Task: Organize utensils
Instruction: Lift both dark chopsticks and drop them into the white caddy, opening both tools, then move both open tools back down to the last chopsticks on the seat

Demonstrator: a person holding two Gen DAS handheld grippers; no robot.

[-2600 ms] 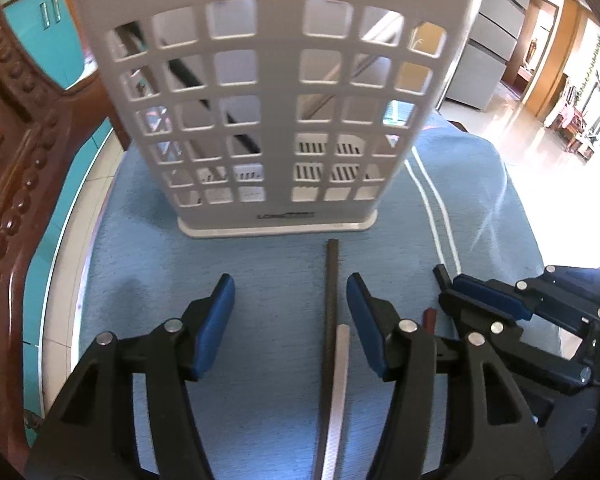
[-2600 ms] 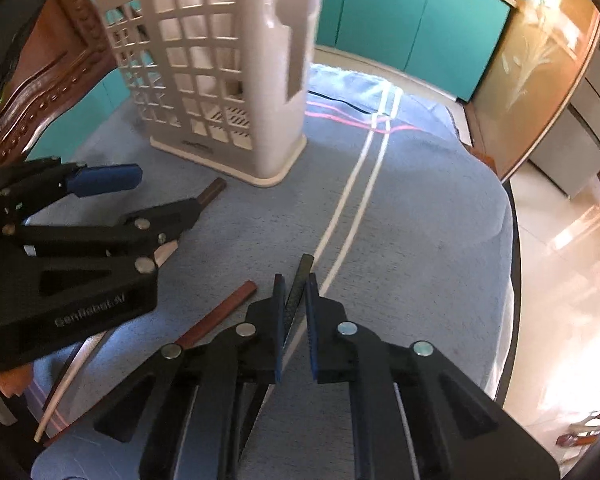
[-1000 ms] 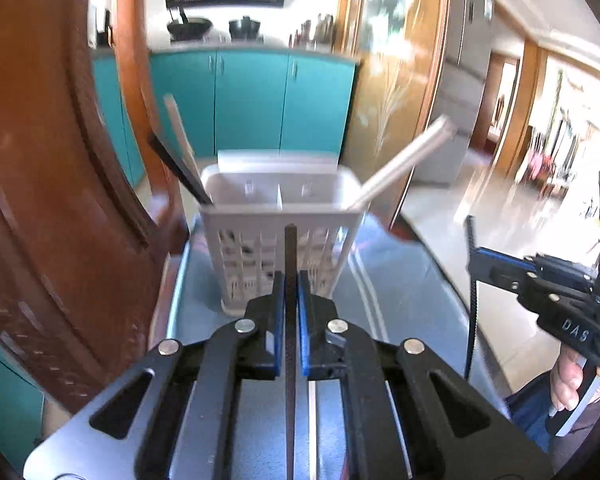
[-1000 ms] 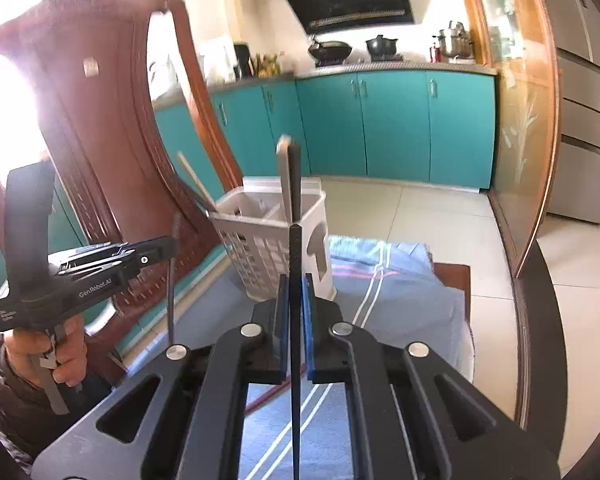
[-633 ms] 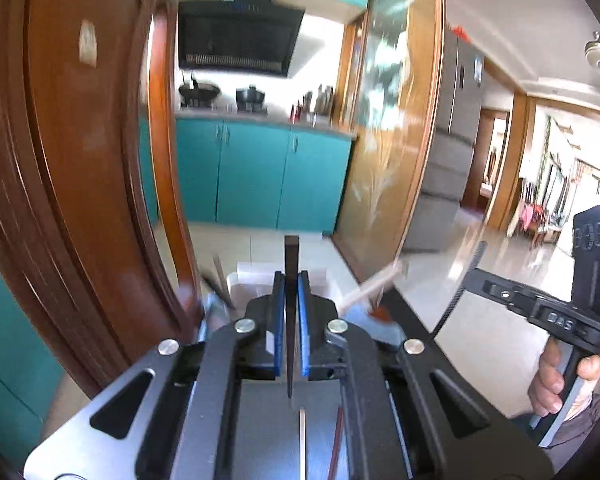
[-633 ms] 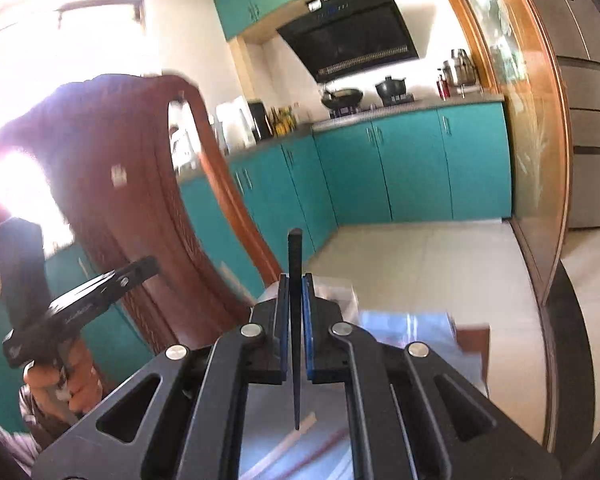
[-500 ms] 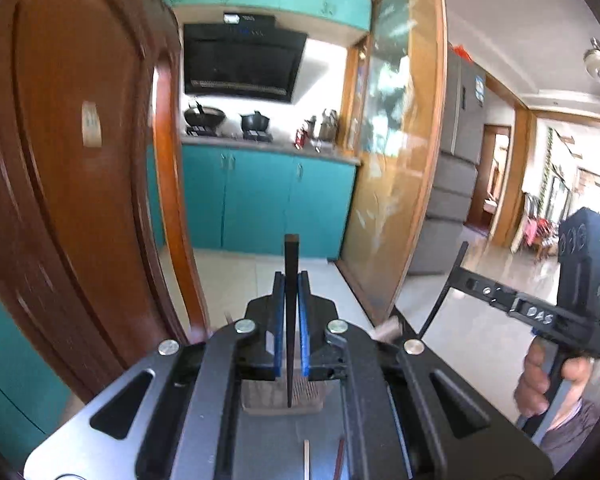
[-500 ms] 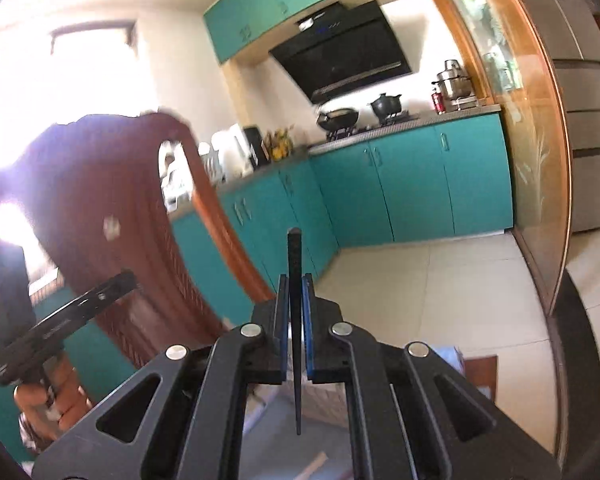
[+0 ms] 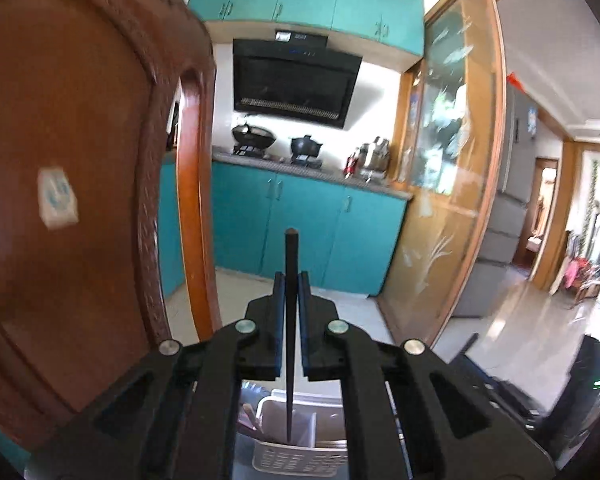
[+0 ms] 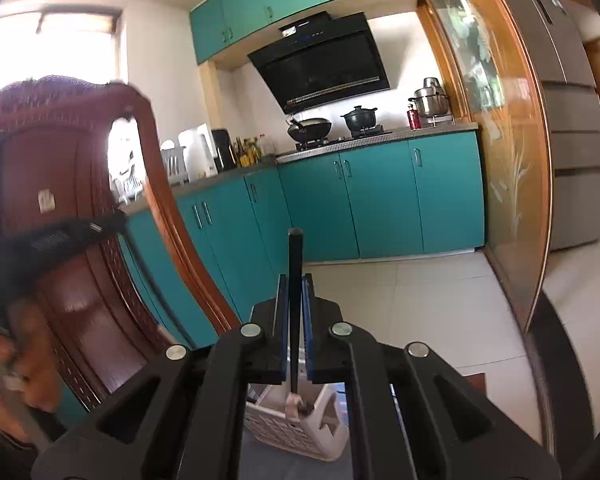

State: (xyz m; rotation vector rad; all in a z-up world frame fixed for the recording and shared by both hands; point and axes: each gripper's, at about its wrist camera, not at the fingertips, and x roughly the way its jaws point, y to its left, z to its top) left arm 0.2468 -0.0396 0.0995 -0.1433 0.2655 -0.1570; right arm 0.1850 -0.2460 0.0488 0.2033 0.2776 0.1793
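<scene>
a teal-cabinet kitchen [image 10: 380, 196] with a black range hood [image 9: 296, 80] fills both views, a carved wooden chair back [image 9: 68, 184] at the left. a second earlier the white utensil basket [image 9: 296, 444] stood in mid-frame before each gripper; it now shows only at the bottom edge, below the fingers, and the blue cloth is gone from the left view. the left gripper [image 9: 291, 300] is clenched on a dark chopstick [image 9: 291, 320] held upright, its lower tip over the basket's open top. the right gripper [image 10: 295, 304] grasps a second dark chopstick [image 10: 295, 304] the same way, above the basket [image 10: 300, 428], as before. the left hand [image 10: 24, 372] is blurred at the right view's left edge. no writing can be read; a white sticker [image 9: 57, 196] on the chair is too blurred.
</scene>
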